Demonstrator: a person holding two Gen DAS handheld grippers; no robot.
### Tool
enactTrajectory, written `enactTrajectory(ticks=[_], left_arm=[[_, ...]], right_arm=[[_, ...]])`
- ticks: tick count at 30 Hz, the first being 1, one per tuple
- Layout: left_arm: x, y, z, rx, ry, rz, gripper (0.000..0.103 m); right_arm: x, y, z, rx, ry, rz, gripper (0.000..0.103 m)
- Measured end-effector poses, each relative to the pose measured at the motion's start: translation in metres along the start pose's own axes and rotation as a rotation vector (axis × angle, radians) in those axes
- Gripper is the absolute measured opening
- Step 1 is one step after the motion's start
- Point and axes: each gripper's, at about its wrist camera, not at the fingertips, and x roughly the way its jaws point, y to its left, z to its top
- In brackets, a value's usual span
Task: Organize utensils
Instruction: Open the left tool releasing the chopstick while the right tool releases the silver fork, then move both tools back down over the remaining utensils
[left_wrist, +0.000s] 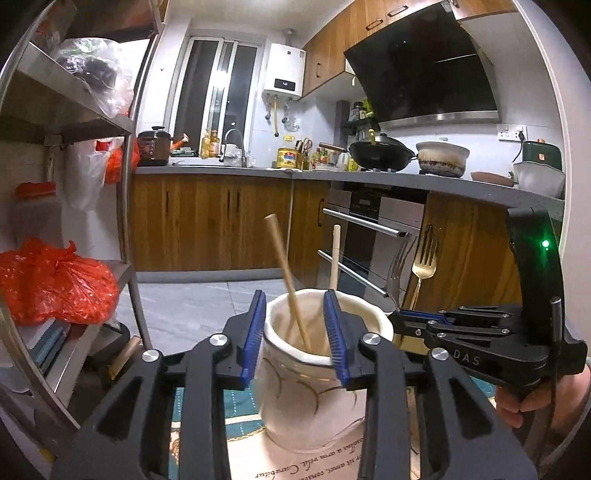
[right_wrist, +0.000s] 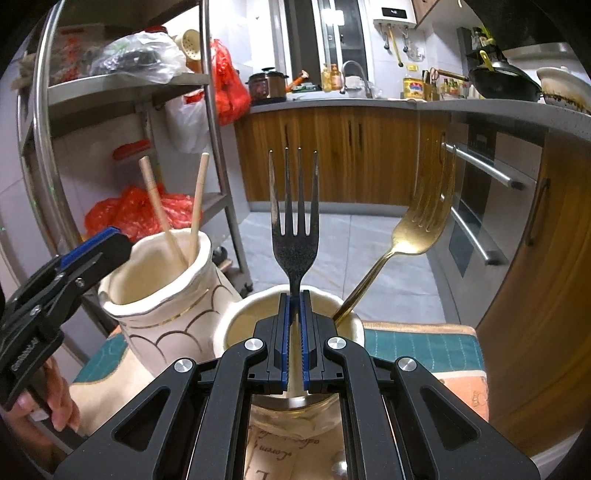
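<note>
Nearest the right wrist lens: black right gripper (right_wrist: 294, 325) with blue pads, pressed together on the handle of a dark metal fork (right_wrist: 294, 221), tines up, long axis upright and only slightly leaning away. Directly beneath, a round cream ceramic cup (right_wrist: 354, 325) on a teal-and-cream printed cloth (right_wrist: 424, 350), already holding a gold fork (right_wrist: 417, 229) that leans out to the right. Probably a short straight drop left, handle first into the cup mouth, then release; gold fork just beside the path, so some risk of a clash. Off to the left, black left gripper (left_wrist: 295, 332) spread, pads either side of a tall cream vase with gold arcs (left_wrist: 306, 398) but apparently not pressing on it; two pale wooden chopsticks (left_wrist: 288, 277) standing crossed inside. Right hand clearly the nearer one to the cup.
</note>
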Motion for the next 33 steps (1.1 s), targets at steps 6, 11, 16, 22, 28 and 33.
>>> enactTrajectory(ticks=[6, 11, 16, 22, 28, 33], left_arm=[[-0.002, 0.006, -0.001, -0.027, 0.011, -0.007, 0.037], [-0.002, 0.008, -0.002, -0.034, 0.025, -0.012, 0.038], [-0.008, 0.008, 0.000, -0.040, 0.036, -0.015, 0.051], [-0.025, 0.006, 0.002, -0.034, 0.055, -0.008, 0.079], [-0.044, -0.003, 0.001, -0.011, 0.069, 0.004, 0.097], [-0.059, -0.013, -0.001, 0.004, 0.102, 0.007, 0.097]], right_arm=[[0.007, 0.000, 0.000, 0.007, 0.011, -0.014, 0.006], [0.007, -0.001, 0.000, 0.010, 0.009, -0.019, 0.010], [-0.008, -0.004, 0.003, 0.015, -0.024, -0.004, 0.030], [-0.050, -0.011, -0.005, 0.040, -0.099, 0.014, 0.067], [-0.092, -0.021, -0.018, 0.075, -0.174, 0.007, 0.098], [-0.110, -0.026, -0.027, 0.064, -0.167, -0.045, 0.098]])
